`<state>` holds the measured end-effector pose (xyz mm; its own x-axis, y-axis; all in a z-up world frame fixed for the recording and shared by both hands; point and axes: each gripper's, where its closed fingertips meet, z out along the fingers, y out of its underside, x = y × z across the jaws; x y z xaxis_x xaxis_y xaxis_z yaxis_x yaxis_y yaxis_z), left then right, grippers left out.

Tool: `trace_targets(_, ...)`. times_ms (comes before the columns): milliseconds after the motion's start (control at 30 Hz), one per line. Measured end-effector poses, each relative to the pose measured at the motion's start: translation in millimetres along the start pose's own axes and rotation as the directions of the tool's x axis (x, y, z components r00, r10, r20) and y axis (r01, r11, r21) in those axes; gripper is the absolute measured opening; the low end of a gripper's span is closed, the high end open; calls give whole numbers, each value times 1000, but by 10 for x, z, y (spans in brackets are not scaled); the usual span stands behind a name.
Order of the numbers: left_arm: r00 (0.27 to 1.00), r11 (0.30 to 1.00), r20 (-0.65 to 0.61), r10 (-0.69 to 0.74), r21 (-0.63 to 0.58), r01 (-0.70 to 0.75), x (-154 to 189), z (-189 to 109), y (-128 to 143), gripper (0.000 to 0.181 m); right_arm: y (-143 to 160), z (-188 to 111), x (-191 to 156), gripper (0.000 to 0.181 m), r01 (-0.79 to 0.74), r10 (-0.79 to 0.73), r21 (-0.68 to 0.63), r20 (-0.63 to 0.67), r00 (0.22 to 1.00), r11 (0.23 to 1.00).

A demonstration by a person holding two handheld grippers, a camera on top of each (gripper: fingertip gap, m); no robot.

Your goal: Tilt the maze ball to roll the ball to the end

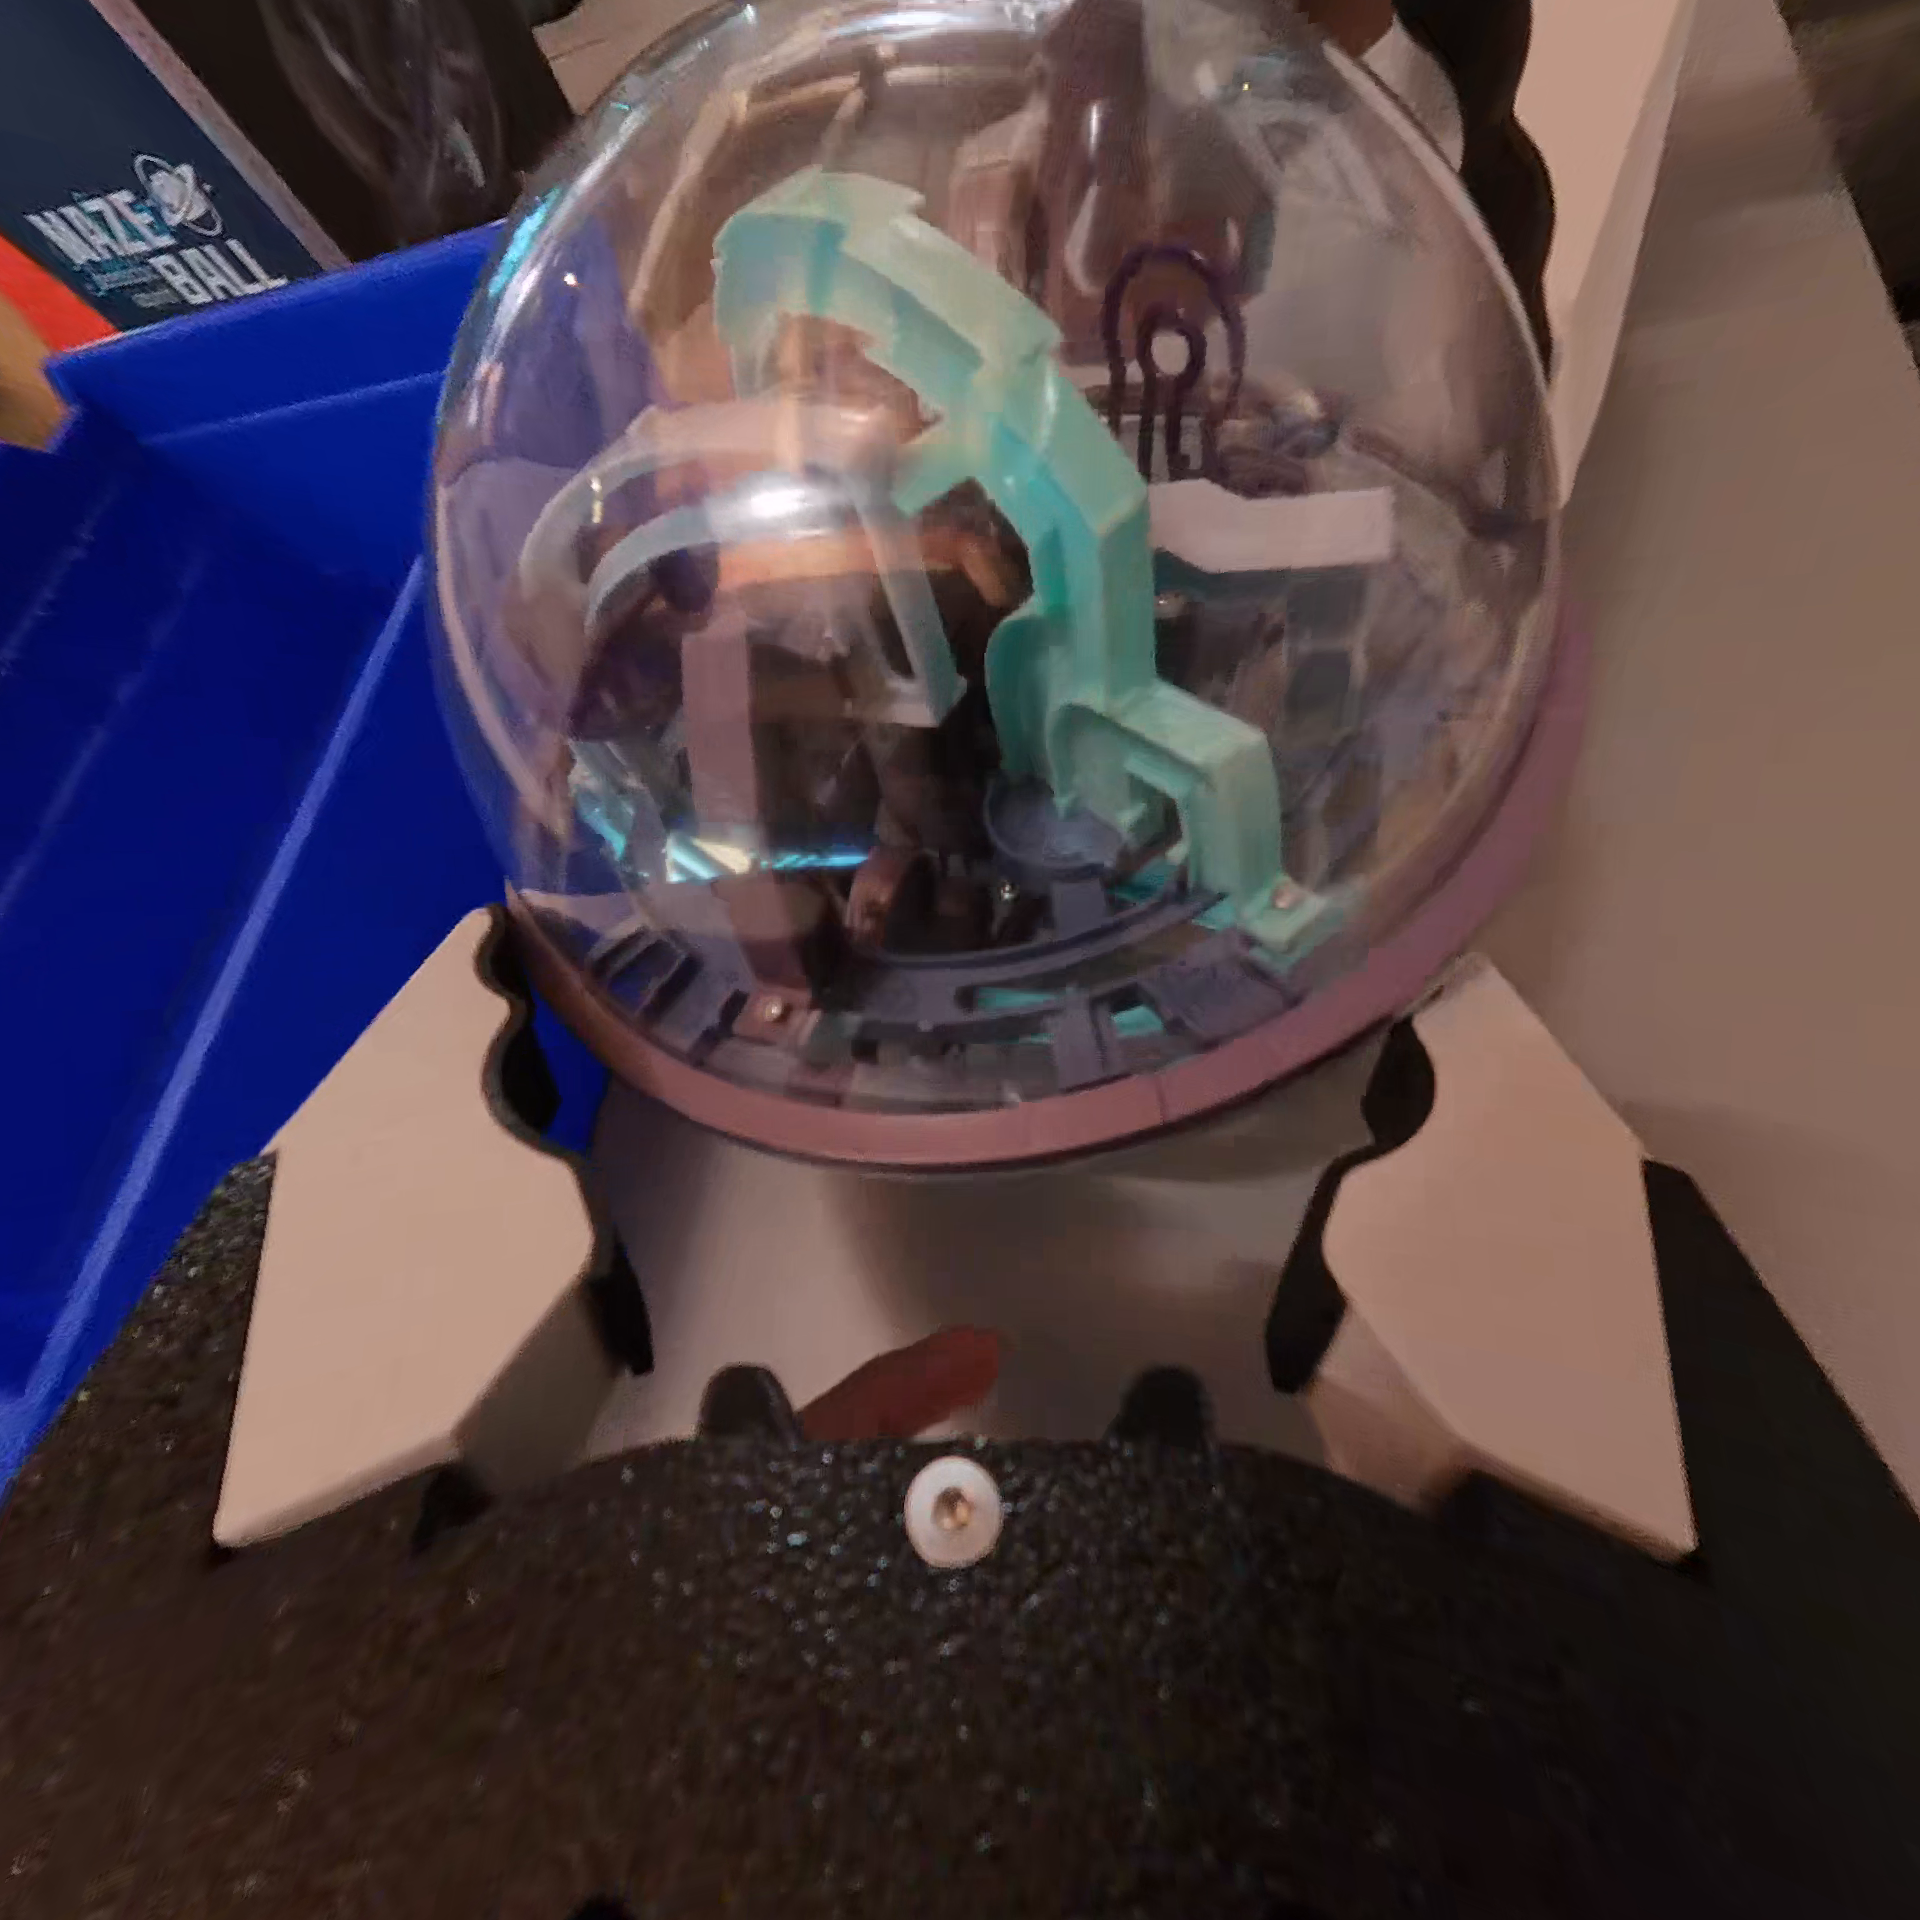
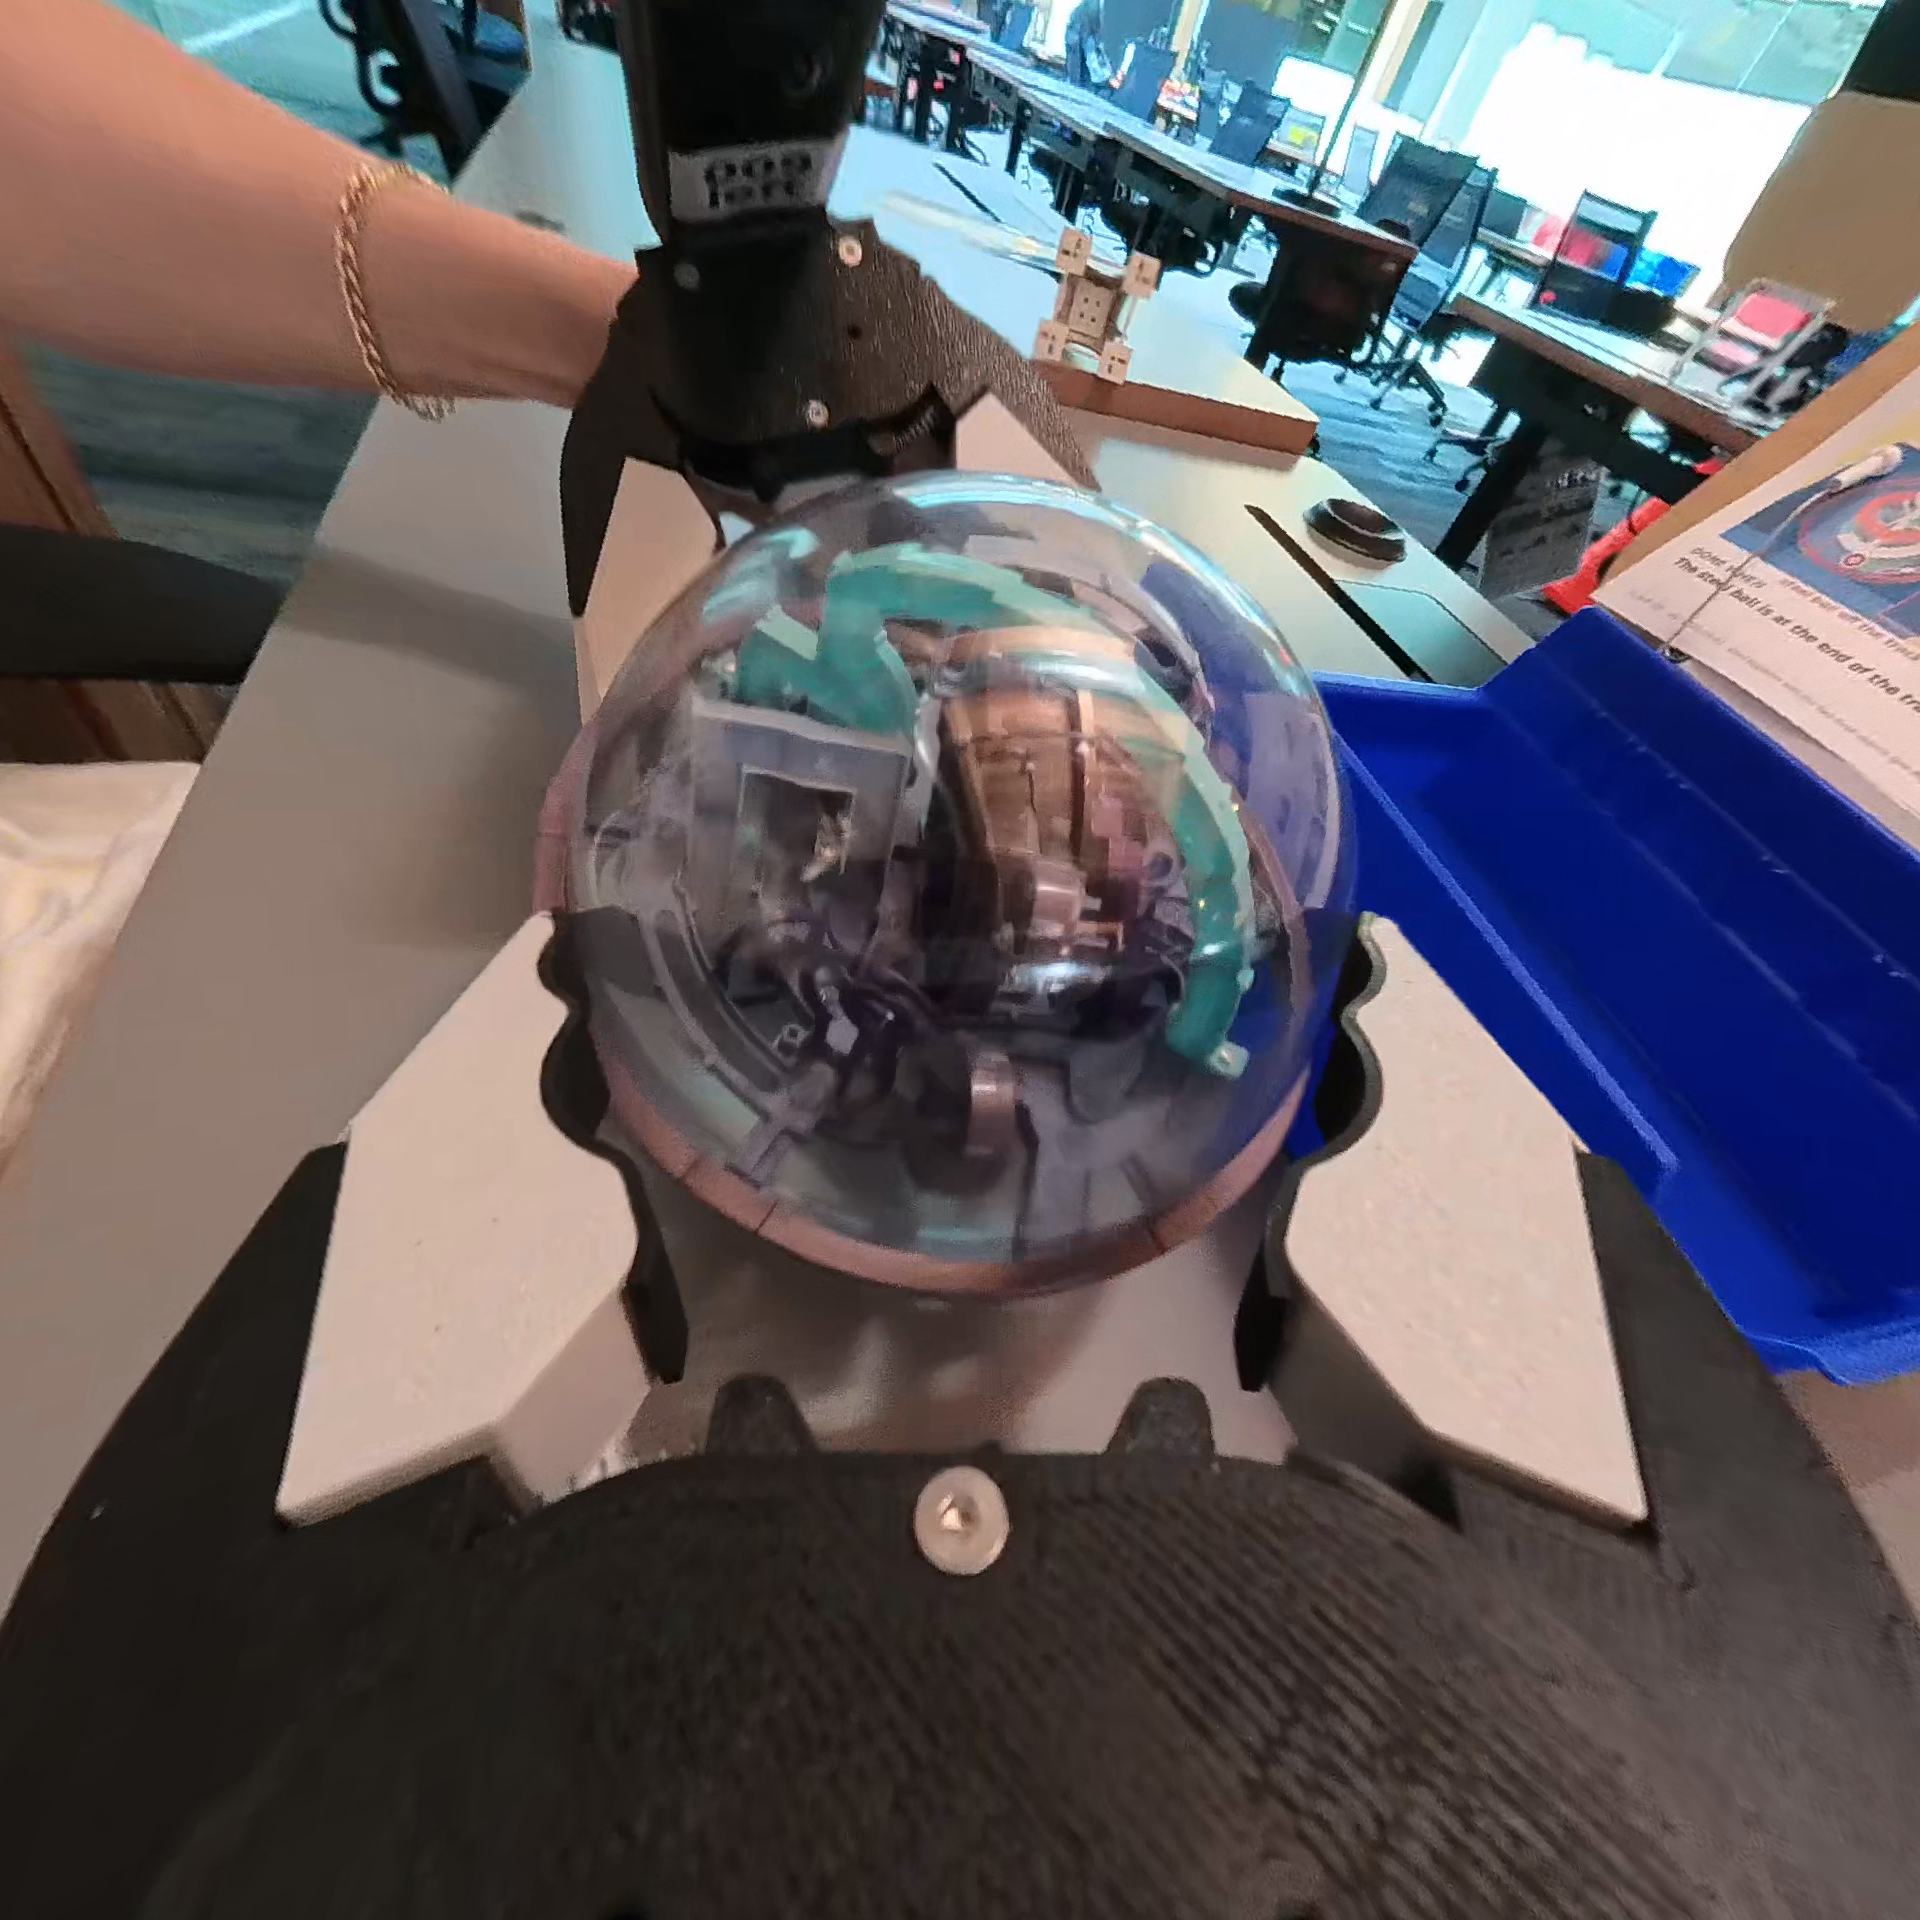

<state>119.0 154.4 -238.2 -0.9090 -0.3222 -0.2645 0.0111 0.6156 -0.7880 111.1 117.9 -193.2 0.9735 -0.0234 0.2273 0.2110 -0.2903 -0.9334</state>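
Maze ball (image 1: 997, 623): frame ctr, clamped btwn both grippers.
L gripper (image 1: 956, 997): pinching ball.
R gripper (image 2: 956, 1029): pinching ball.
Bin (image 2: 1662, 935): blue, right of frame.

Left hand-held gripper (image 1: 961, 997): grainy black body; pale flat fingers (image 1: 395, 1226); scalloped black pads; central white screw | right hand-held gripper (image 2: 956, 1049): same build; silver screw | wrist: thin gold chain bracelet (image 2: 364, 291)

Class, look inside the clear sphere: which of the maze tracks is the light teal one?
In the left wrist view, it is the stepped track arching over the top of the maze ball and down its right side; the other tracks are purple, grey or tan.
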Motion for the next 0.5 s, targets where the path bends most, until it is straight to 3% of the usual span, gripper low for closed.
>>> trace_targets(100, 1000, 1000, -10, -6, 7, 6, 95, 146, -54, 157, -18, 44, -29, 157, -40, 39, 41, 24, 999, 998)
trace_targets(500, 996, 982, 90, -14, 187, -3, 160, 267, -230, 158, -56, -71, -38, 160, -132, 130, 138, 23, 991, 982)
